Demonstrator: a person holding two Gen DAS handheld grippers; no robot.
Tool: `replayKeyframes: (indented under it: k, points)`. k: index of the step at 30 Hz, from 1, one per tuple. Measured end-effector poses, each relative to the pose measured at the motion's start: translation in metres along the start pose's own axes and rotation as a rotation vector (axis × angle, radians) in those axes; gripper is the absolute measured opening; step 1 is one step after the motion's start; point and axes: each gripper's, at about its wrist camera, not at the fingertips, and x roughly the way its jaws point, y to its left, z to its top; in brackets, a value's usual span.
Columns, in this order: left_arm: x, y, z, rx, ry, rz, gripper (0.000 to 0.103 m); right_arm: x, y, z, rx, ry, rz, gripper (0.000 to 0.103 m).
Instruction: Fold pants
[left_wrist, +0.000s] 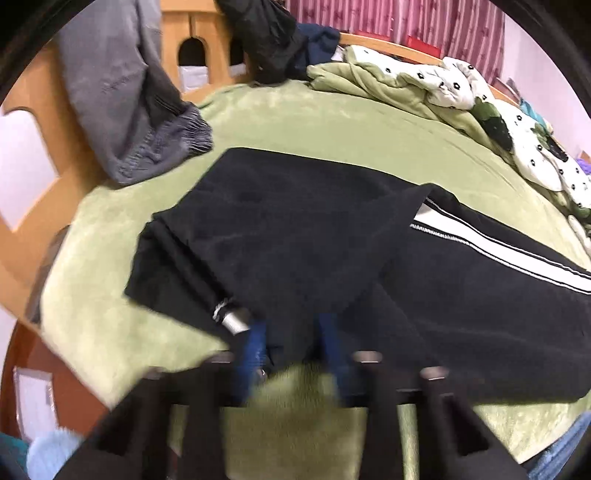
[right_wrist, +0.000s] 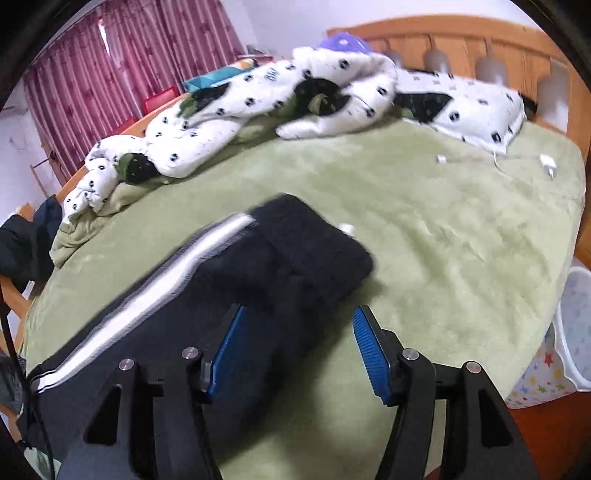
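While the left gripper (left_wrist: 291, 332) pinches the black pants (left_wrist: 295, 240) at lower centre, the right gripper (right_wrist: 297, 328) hangs released above them

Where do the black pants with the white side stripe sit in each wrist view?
Left wrist: black pants fill the centre and lower right, stripe at right.
Right wrist: black pants run from lower left to centre, stripe along their left edge.
Shared landmark: the white spotted quilt bunched along the far side of the green bedspread.
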Motion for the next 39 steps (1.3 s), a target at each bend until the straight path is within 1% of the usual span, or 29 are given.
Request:
replayKeyframes:
  k: [3,4,7,9,10,14,17,18,19,20,21,22,23,24,25,26,27,28,30,32,33,34,35,36,39]
  points:
    - [0.004,0.015,0.027,-0.032,-0.029,-0.029,0.011,-0.012,0.049,-0.004,0.007,0.021,0.076,0.060]
    - [0.005,0.020,0.036,-0.042,-0.040,-0.033,0.011,-0.012,0.063,-0.007,-0.004,0.031,0.091,0.060]
    - [0.013,0.034,0.075,-0.064,-0.097,-0.051,0.011,-0.006,0.129,-0.017,-0.099,0.062,0.121,0.060]
    - [0.025,0.040,0.099,-0.067,-0.119,-0.036,0.011,0.001,0.166,-0.027,-0.156,0.071,0.144,0.060]
    - [0.034,0.043,0.113,-0.075,-0.130,-0.045,0.011,0.008,0.189,-0.034,-0.187,0.083,0.160,0.060]
    - [0.066,0.052,0.142,-0.106,-0.127,-0.055,0.011,0.036,0.253,-0.057,-0.274,0.139,0.192,0.060]
    - [0.082,0.061,0.149,-0.141,-0.114,-0.103,0.014,0.052,0.287,-0.071,-0.343,0.158,0.204,0.060]
    - [0.085,0.062,0.148,-0.143,-0.109,-0.117,0.021,0.055,0.296,-0.075,-0.362,0.156,0.208,0.060]
    - [0.085,0.063,0.148,-0.136,-0.106,-0.127,0.030,0.058,0.306,-0.078,-0.381,0.154,0.216,0.060]
    - [0.085,0.063,0.147,-0.125,-0.103,-0.140,0.034,0.062,0.315,-0.082,-0.398,0.152,0.229,0.060]
    - [0.082,0.062,0.144,-0.114,-0.102,-0.159,0.045,0.064,0.317,-0.082,-0.405,0.153,0.235,0.060]
    - [0.080,0.063,0.142,-0.108,-0.106,-0.171,0.065,0.067,0.322,-0.084,-0.414,0.151,0.246,0.060]
    - [0.075,0.065,0.139,-0.110,-0.120,-0.184,0.073,0.069,0.324,-0.085,-0.417,0.148,0.253,0.060]
    - [0.070,0.067,0.135,-0.120,-0.140,-0.201,0.077,0.071,0.326,-0.085,-0.418,0.145,0.259,0.060]
    - [0.067,0.069,0.132,-0.123,-0.149,-0.211,0.077,0.074,0.326,-0.086,-0.411,0.141,0.263,0.060]
    - [0.068,0.069,0.132,-0.118,-0.146,-0.202,0.077,0.077,0.325,-0.087,-0.401,0.140,0.267,0.060]
    - [0.071,0.068,0.133,-0.112,-0.134,-0.176,0.077,0.079,0.322,-0.088,-0.383,0.141,0.278,0.060]
    - [0.077,0.066,0.135,-0.109,-0.115,-0.144,0.077,0.081,0.319,-0.089,-0.372,0.145,0.286,0.060]
    - [0.086,0.065,0.139,-0.108,-0.100,-0.129,0.077,0.086,0.314,-0.089,-0.349,0.150,0.300,0.060]
    - [0.098,0.062,0.146,-0.118,-0.094,-0.084,0.077,0.088,0.313,-0.089,-0.354,0.156,0.303,0.060]
    - [0.105,0.060,0.149,-0.120,-0.089,-0.061,0.073,0.088,0.313,-0.088,-0.367,0.155,0.301,0.060]
    - [0.113,0.058,0.152,-0.118,-0.068,-0.044,0.047,0.088,0.315,-0.086,-0.391,0.150,0.297,0.060]
    - [0.118,0.058,0.152,-0.113,-0.050,-0.028,0.031,0.087,0.317,-0.085,-0.413,0.147,0.296,0.060]
    - [0.123,0.059,0.151,-0.108,-0.041,-0.020,0.020,0.087,0.321,-0.083,-0.441,0.144,0.298,0.060]
    - [0.126,0.069,0.150,-0.165,-0.054,-0.007,0.019,0.087,0.337,-0.075,-0.554,0.135,0.341,0.060]
